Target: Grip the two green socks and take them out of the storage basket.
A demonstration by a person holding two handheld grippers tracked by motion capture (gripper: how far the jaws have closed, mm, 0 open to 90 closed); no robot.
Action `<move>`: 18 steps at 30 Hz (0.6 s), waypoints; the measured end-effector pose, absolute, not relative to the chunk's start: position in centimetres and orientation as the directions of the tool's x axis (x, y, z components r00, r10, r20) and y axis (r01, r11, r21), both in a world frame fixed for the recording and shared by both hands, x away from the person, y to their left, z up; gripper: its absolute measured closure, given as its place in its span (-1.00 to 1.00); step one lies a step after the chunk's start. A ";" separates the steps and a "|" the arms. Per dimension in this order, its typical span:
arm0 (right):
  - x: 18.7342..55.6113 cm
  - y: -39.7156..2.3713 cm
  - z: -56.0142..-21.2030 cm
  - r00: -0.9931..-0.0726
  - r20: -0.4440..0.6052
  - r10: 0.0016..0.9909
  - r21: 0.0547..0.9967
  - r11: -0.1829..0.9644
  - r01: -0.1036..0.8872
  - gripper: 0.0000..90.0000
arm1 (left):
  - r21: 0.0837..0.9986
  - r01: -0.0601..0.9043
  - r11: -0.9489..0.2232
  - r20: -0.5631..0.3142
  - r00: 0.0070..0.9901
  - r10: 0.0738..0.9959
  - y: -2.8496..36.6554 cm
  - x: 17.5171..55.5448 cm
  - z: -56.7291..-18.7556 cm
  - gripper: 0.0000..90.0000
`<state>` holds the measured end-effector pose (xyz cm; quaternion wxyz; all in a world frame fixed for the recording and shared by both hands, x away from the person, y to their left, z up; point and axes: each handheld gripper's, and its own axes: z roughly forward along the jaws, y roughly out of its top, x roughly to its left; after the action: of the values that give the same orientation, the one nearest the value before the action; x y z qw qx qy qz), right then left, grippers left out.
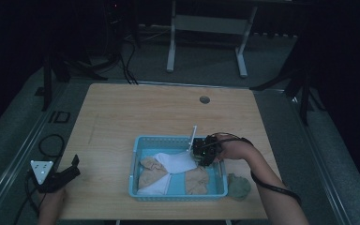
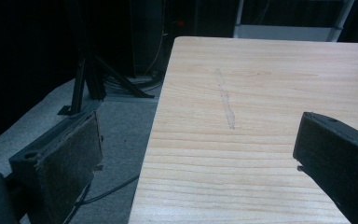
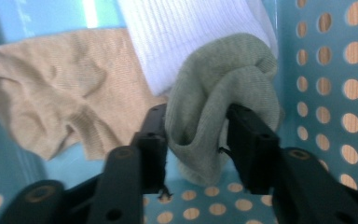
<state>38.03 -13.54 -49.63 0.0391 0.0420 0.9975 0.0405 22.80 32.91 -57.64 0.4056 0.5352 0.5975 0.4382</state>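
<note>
From above, the pale wooden bench carries a blue plastic basket with round holes of socks. The right tongs squeeze a grey-green ribbed sock inside it. The left tongs gape, holding nothing.

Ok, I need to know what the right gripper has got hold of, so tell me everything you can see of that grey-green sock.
The grey-green sock is a soft ribbed knit, bunched and folded over on itself into a lump. It sits between the right gripper's two black jaws, which press into its sides. It hangs inside the blue perforated basket, close to one wall, and its upper fold overlaps the white ribbed sock. A tan sock lies flat beside it, seemingly apart from it.
</note>
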 end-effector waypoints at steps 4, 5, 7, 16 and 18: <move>38.1 -13.5 -49.4 -0.992 -0.085 0.090 0.093 0.992 0.082 0.79 | 0.958 0.284 0.043 -0.015 -0.099 0.995 32.9 22.8 -57.6 -0.97; 38.1 -13.6 -49.2 -0.992 -0.086 0.090 0.093 0.992 0.082 0.83 | 0.958 0.285 0.043 -0.015 -0.100 0.995 32.9 22.8 -57.6 -0.97; 38.0 -13.7 -48.7 -0.992 -0.089 0.089 0.099 0.992 0.080 0.86 | 0.958 0.284 0.042 -0.014 -0.100 0.995 32.9 22.8 -57.6 -0.97; 37.2 -14.1 -45.1 -0.990 -0.117 0.080 0.144 0.988 0.063 0.88 | 0.958 0.283 0.042 -0.014 -0.100 0.995 32.9 22.8 -57.6 -0.97; 37.0 -14.1 -44.1 -0.988 -0.132 0.078 0.152 0.987 0.058 0.88 | 0.958 0.285 0.042 -0.014 -0.101 0.995 32.9 22.8 -57.6 -0.97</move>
<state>37.01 -14.08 -44.11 0.0688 0.0342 0.9943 0.0741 22.81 32.89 -57.64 0.4043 0.5349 0.5980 0.4391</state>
